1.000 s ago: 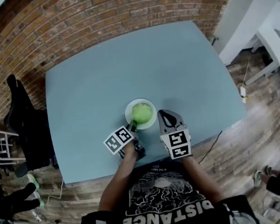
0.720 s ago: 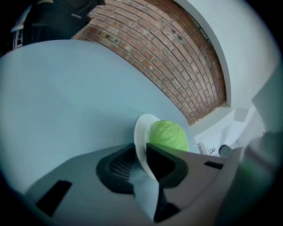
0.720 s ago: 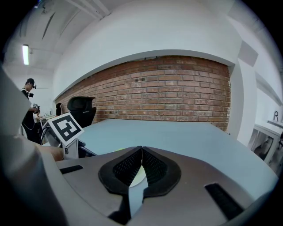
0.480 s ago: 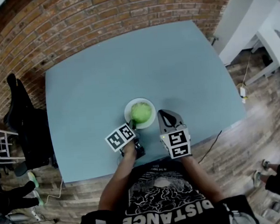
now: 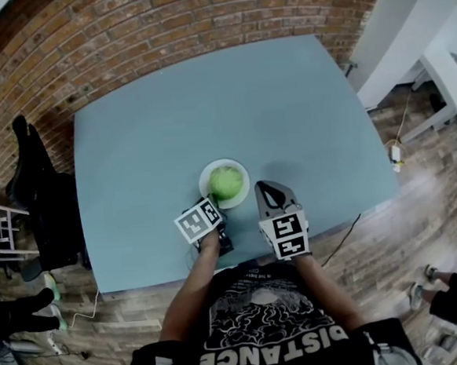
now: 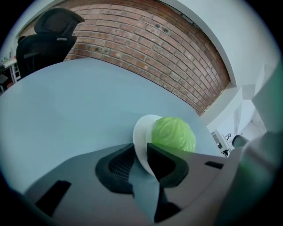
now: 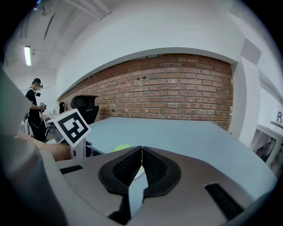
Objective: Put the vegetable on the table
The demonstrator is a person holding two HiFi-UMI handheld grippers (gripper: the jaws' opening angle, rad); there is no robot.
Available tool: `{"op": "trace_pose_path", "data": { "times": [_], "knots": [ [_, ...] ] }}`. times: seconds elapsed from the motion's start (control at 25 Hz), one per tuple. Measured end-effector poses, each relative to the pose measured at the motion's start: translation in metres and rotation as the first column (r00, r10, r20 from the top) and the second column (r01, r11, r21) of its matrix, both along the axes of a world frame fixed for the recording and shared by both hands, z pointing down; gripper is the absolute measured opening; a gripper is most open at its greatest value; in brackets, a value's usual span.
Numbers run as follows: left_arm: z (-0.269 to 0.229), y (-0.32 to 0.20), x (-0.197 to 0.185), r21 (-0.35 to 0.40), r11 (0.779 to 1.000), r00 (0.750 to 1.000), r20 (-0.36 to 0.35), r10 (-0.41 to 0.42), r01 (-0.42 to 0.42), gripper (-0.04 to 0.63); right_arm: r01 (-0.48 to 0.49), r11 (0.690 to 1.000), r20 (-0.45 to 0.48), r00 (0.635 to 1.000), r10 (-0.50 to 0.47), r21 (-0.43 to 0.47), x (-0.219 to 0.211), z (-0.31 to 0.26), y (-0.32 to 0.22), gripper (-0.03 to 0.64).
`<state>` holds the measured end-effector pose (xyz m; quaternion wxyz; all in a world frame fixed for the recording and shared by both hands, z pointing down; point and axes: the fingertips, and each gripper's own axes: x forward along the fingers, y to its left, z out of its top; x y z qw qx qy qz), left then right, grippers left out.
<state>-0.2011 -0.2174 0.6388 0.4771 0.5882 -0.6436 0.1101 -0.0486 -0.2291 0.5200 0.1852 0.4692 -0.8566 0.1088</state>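
Observation:
A green cabbage (image 5: 225,182) lies on a white plate (image 5: 206,172) near the front edge of the blue-grey table (image 5: 206,101). My left gripper (image 5: 212,206) is shut on the plate's near rim. In the left gripper view the plate (image 6: 142,132) stands between the pads of the left gripper (image 6: 140,152), with the cabbage (image 6: 173,133) just beyond. My right gripper (image 5: 265,187) hovers just right of the plate, shut and empty. In the right gripper view the jaws of the right gripper (image 7: 141,152) touch, and a sliver of cabbage (image 7: 120,149) shows behind them.
A black office chair (image 5: 36,193) stands off the table's left side. A brick wall (image 5: 161,25) runs behind the table, and white furniture (image 5: 439,51) stands to the right. A person (image 7: 34,103) stands far off at the left of the right gripper view.
The left gripper has edged forward, and the plate with the cabbage has shifted slightly left and away. The right gripper has hardly moved.

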Motion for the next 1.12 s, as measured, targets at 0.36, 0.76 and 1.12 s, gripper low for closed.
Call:
{"op": "trace_pose_path", "data": {
  "times": [0.36,0.76,1.12],
  "knots": [
    [-0.003,-0.005,-0.006,-0.001,0.999,0.966,0.254,0.040,-0.041,0.080,0.051,0.999,0.004,0.999,-0.051,-0.011,0.007,-0.004,0.001,0.009],
    [-0.054,0.004,-0.004,0.191,0.981,0.959,0.283,-0.014,-0.042,0.080,0.149,0.989,0.028,0.988,-0.149,-0.011,0.002,-0.007,0.008,0.009],
    [-0.100,0.024,0.018,0.350,0.928,0.952,0.307,0.014,-0.127,0.080,0.256,0.967,0.045,0.966,-0.255,-0.008,-0.012,-0.013,0.029,0.009]
  ]
}}
